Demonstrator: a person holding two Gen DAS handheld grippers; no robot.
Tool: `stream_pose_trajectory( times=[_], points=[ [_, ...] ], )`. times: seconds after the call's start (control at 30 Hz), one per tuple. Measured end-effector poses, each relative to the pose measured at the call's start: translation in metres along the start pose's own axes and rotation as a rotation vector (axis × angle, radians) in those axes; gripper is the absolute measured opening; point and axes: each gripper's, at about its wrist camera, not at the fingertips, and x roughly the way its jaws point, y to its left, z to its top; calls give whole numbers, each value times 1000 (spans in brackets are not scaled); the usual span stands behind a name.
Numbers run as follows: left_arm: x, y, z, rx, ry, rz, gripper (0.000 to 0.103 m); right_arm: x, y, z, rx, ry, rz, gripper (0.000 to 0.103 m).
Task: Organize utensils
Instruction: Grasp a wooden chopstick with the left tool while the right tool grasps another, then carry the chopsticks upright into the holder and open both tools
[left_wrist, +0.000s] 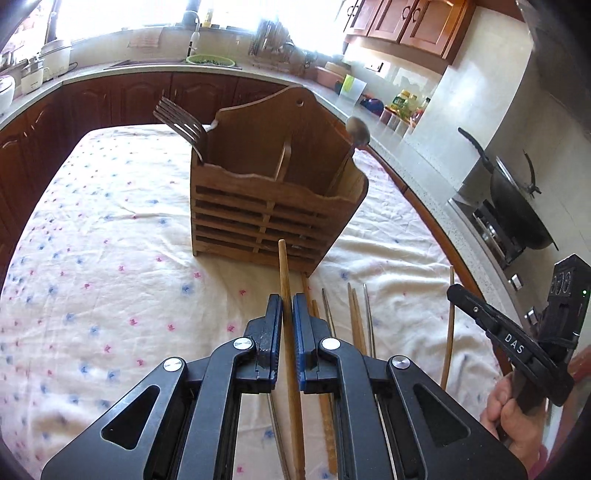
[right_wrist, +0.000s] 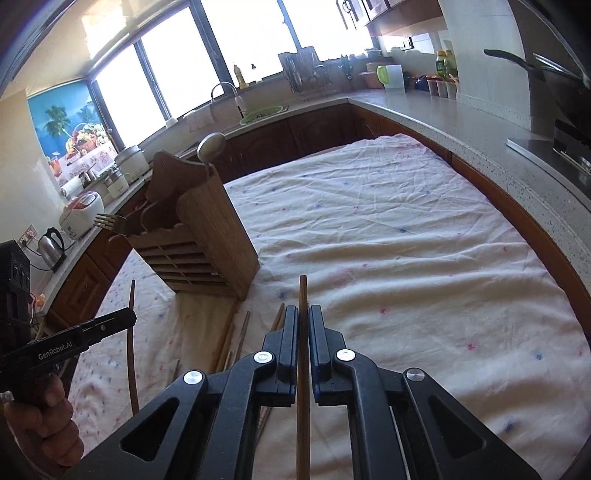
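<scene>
Left gripper (left_wrist: 287, 299) clamps one wooden chopstick (left_wrist: 284, 266) between its fingers; right gripper (right_wrist: 303, 312) another chopstick (right_wrist: 303, 295).

Both the left gripper (left_wrist: 287, 306) and the right gripper (right_wrist: 303, 317) are closed, each pinching a thin stick.

ahead: holder (left_wrist: 273, 206) blocks | right: cloth (right_wrist: 406, 240) open | chopsticks (left_wrist: 356, 317) underfoot

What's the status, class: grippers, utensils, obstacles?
Left hand-held gripper shut on wooden chopstick. Right hand-held gripper shut on dark chopstick. Wooden holder ahead, unobstructed.
</scene>
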Motion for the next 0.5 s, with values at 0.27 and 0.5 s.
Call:
stream_pose_trajectory(
  times=[0.27,0.5],
  points=[
    [-48,2,9,-15,-89,-43,5,-52,19,21,-16,-115,64,5],
    [-75,3,15,-17,-155,-61,5,-79,33,36,-38,-196,96,5]
  ],
)
